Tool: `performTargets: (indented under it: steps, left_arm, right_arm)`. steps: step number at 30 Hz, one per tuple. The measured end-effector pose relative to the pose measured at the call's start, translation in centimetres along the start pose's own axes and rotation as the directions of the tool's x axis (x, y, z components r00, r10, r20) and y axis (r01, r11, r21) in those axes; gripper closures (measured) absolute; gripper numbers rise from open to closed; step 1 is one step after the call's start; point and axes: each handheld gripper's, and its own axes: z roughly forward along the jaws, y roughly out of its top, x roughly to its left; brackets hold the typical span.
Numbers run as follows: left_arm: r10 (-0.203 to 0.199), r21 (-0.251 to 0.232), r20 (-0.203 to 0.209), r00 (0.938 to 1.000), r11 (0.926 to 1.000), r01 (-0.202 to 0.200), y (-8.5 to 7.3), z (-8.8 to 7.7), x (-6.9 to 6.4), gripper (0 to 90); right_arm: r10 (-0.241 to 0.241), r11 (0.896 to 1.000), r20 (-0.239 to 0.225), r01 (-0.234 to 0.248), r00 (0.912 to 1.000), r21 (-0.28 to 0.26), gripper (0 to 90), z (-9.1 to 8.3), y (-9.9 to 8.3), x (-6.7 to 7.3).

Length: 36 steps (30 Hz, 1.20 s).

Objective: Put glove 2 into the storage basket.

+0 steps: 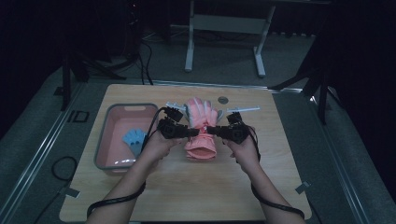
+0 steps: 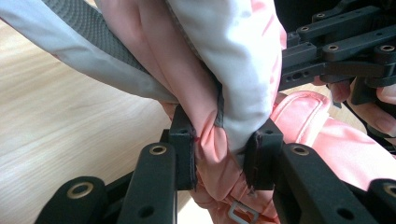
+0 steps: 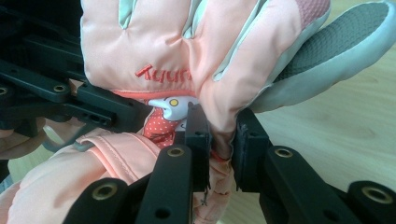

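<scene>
A soft, light, padded glove (image 1: 201,125) is being pinched at its wrist by the left gripper (image 2: 219,151) and right gripper (image 3: 223,140), both clenched on fabric.

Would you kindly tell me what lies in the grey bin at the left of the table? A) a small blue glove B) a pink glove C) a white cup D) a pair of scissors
A: the high view shows a small blue glove lying on the pink floor of the bin, while the pink glove is held between the two grippers.
</scene>
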Motion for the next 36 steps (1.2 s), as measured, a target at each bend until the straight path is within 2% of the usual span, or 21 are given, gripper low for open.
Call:
performTargets:
  steps: [8, 21, 36]
  left_arm:
    - [-0.004, -0.004, -0.004, 1.0000, 1.0000, 0.004, -0.1, -2.9, 1.3, 69.2]
    - [-0.014, -0.021, -0.052, 0.9986, 0.9997, 0.012, -0.7, -8.2, 3.7, 69.2]
    - [-0.039, -0.031, -0.107, 0.9935, 0.9989, 0.035, -2.9, -14.1, 7.1, 69.1]
  right_arm:
    - [-0.024, 1.000, -0.025, 0.024, 0.9994, 0.001, 78.4, 1.2, 1.6, 2.3]
    - [-0.066, 0.998, -0.066, 0.066, 0.9956, -0.001, 78.4, 4.1, 4.3, 6.3]
    - [-0.110, 0.994, -0.109, 0.111, 0.9880, 0.004, 78.2, 8.6, 6.5, 11.7]
